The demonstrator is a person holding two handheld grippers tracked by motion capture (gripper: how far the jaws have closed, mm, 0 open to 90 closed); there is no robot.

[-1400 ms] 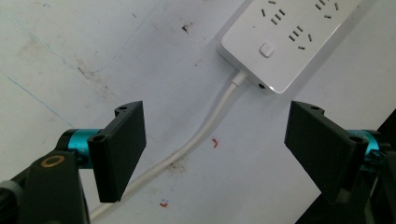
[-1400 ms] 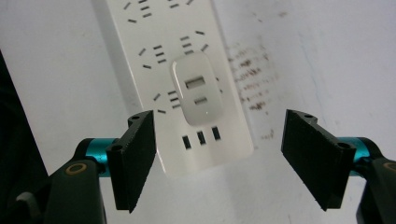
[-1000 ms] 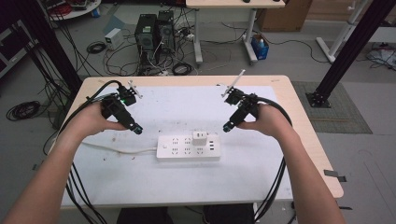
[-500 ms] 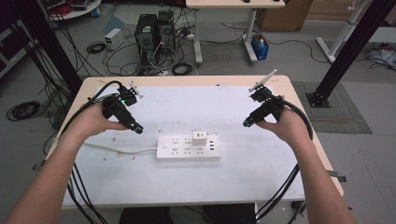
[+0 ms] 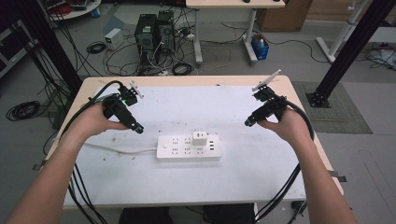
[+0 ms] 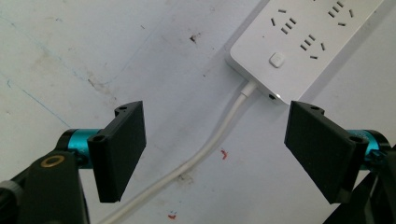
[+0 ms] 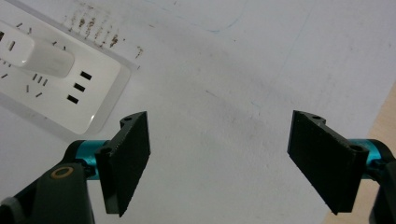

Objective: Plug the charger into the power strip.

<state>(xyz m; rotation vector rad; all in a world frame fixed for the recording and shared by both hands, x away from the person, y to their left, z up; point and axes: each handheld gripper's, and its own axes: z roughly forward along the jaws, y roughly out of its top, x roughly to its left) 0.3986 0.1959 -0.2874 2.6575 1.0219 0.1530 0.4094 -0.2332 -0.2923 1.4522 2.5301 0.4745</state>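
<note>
Right gripper: jaws wide apart, nothing between them; since a second ago we find it drawn away rightward from the power strip, now well apart. Left gripper: jaws spread, empty, unmoved, just left of the strip's cable. Strip: mid-table, white charger plugged in. We judge the plugging done and both hands retiring.

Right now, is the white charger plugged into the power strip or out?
Plugged in: the white cube charger sits upright in the white power strip.
</note>
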